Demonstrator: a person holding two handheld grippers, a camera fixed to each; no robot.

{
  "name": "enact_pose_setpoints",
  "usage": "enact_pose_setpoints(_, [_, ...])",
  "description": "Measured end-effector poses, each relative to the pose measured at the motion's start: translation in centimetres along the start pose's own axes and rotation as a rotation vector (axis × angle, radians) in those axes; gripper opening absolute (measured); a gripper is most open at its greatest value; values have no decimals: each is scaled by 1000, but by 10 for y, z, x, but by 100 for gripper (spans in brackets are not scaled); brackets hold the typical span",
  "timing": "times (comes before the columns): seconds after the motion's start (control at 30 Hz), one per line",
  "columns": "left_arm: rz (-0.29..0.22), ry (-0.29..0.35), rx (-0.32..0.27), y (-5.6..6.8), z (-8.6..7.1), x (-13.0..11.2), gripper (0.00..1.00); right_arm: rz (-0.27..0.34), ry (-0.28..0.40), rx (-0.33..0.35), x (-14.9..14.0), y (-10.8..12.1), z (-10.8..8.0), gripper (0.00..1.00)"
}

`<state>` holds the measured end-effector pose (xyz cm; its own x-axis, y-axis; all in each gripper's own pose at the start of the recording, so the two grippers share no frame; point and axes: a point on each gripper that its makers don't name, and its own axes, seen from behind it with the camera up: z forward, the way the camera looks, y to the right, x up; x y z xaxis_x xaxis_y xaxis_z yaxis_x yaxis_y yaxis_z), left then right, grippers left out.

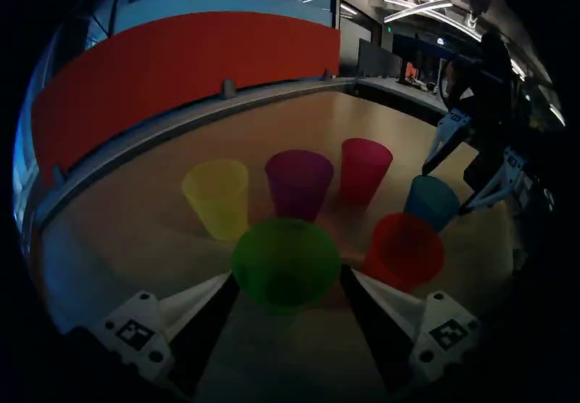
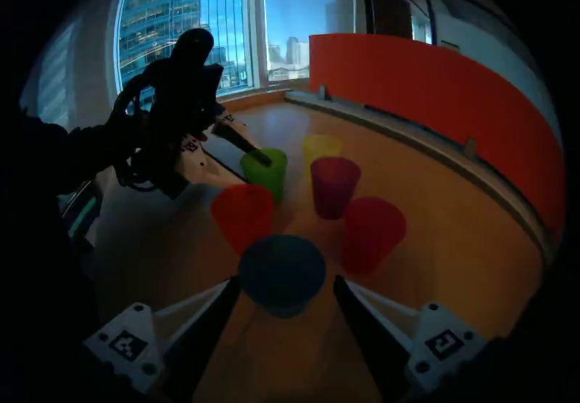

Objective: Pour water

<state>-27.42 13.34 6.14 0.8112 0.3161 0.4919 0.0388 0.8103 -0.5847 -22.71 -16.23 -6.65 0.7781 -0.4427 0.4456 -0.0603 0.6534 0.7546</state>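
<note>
Dead ahead of the left hand-held gripper (image 1: 287,272), between its wide-spread fingers, stands the upright green cup (image 1: 286,258); the right hand-held gripper (image 2: 285,279), equally wide, flanks the blue cup (image 2: 281,269) on the tabletop (image 2: 457,251).

Green cup (image 1: 286,254) sits right between the fingers of the left claw (image 1: 287,274), can't tell if it's actually squeezed. Yellow cup (image 1: 216,198), purple cup (image 1: 299,183) and pink cup (image 1: 365,167) stand farther back on the surface (image 1: 138,229).
</note>
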Motion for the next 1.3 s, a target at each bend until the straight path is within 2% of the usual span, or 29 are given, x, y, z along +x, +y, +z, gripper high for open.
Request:
enact_pose_setpoints(0.67, [5, -2, 16, -5, 7, 0, 98, -3, -30, 27, -10, -7, 23, 100])
enact_pose_setpoints(0.8, [-1, -8, 24, -8, 9, -1, 87, -5, -29, 28, -9, -8, 24, 100])
enact_pose_setpoints(0.87, [-7, -7, 21, -8, 9, -1, 85, -4, -28, 28, -9, -8, 25, 100])
enact_pose_setpoints(1.3, [-16, -2, 9, -6, 10, 0, 85, 7, -15, 24, -9, -9, 36, 100])
